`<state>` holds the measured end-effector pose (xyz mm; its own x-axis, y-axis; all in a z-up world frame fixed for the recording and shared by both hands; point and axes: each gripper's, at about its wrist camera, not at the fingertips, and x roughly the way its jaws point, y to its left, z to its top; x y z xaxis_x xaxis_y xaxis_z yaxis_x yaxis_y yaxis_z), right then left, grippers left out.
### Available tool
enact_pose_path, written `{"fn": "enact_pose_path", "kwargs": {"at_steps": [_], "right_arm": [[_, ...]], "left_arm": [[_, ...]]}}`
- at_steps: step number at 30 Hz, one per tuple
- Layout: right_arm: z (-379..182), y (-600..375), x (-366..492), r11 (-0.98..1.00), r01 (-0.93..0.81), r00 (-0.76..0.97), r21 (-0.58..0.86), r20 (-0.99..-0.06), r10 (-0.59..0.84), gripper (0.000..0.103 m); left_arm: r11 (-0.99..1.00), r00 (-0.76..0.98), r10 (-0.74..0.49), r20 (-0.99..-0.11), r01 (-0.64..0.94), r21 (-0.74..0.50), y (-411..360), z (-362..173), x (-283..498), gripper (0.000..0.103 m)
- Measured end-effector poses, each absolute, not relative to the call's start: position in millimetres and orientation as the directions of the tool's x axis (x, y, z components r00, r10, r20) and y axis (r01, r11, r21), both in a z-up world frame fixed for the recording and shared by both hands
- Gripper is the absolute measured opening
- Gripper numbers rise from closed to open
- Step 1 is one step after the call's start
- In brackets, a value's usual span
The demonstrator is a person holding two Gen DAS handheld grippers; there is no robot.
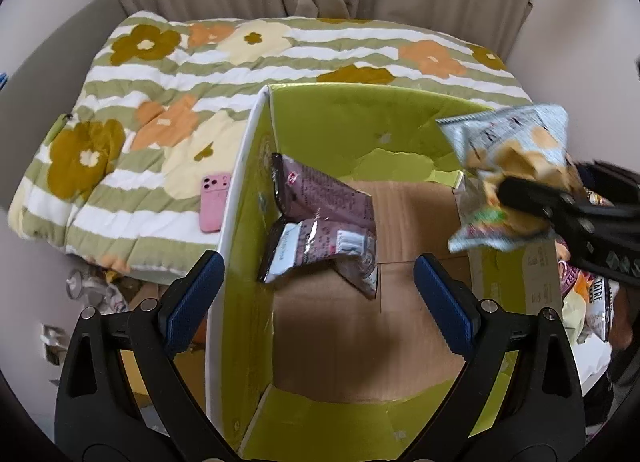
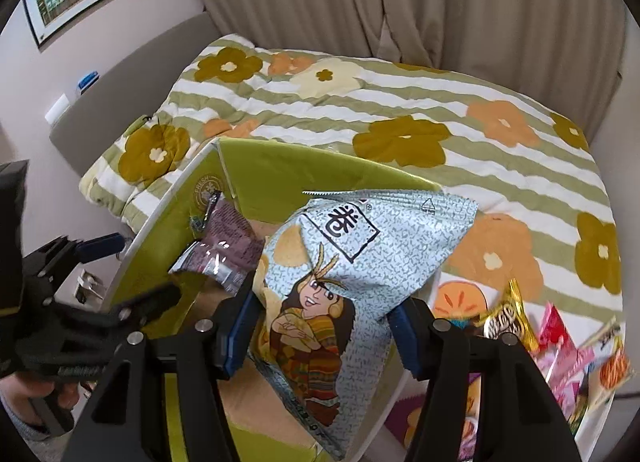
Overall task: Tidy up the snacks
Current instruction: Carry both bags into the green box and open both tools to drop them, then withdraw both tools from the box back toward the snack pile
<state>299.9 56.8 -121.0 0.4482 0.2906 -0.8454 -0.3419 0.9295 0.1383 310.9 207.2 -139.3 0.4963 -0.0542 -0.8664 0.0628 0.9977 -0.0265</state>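
Note:
A green cardboard box [image 1: 236,181] [image 2: 160,221] with a brown floor stands open at the edge of the bed. Two purple snack packets [image 1: 320,221] [image 2: 228,246] lean against its left wall. My left gripper [image 1: 316,274] [image 2: 132,270] hangs wide open over the box's left side, with nothing between its blue pads. My right gripper [image 2: 322,326] [image 1: 520,197] is shut on a pale blue chip bag [image 2: 372,246] [image 1: 508,149] with a cartoon figure on it. It holds the bag above the box's right rim.
The box stands against a floral green-striped quilt [image 1: 200,73] [image 2: 440,101]. A pink phone [image 1: 215,201] lies on the quilt just left of the box. A heap of loose snack packets [image 2: 560,342] [image 1: 592,302] lies right of the box. Curtains hang behind the bed.

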Motion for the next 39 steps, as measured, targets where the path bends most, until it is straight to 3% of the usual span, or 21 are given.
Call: {"fn": "enact_pose_path", "kwargs": {"at_steps": [3,4,5,6,7,17,39], "right_arm": [[-130,62,313,0.920,-0.365,0.430,0.142,-0.851,0.302,0.057],[-135,65,319,0.915,-0.374,0.417,0.150,-0.854,0.310,0.062],[-138,67,322,0.913,-0.378,0.406,0.155,-0.858,0.314,0.069],[-143,69,326,0.911,-0.380,0.398,0.157,-0.862,0.314,0.090],[-145,69,327,0.911,-0.382,0.396,0.155,-0.863,0.313,0.103],[-132,60,298,0.929,-0.364,0.440,0.067,-0.867,0.234,0.103],[-30,13,207,0.966,-0.250,0.623,0.065,-0.753,0.212,0.103]], "left_arm": [[0.998,0.492,-0.042,-0.869,0.052,-0.019,209,-142,308,0.095],[0.999,0.490,-0.039,-0.871,0.050,-0.017,208,-143,306,0.095],[0.999,0.488,-0.035,-0.872,0.047,-0.014,208,-144,305,0.095],[0.999,0.486,-0.031,-0.873,0.044,-0.011,207,-145,304,0.095],[0.999,0.485,-0.027,-0.874,0.042,-0.007,207,-146,303,0.095],[0.999,0.491,-0.043,-0.870,0.044,-0.024,215,-141,290,0.095],[0.991,0.646,-0.096,-0.757,0.136,-0.009,169,-51,220,0.095]]}}
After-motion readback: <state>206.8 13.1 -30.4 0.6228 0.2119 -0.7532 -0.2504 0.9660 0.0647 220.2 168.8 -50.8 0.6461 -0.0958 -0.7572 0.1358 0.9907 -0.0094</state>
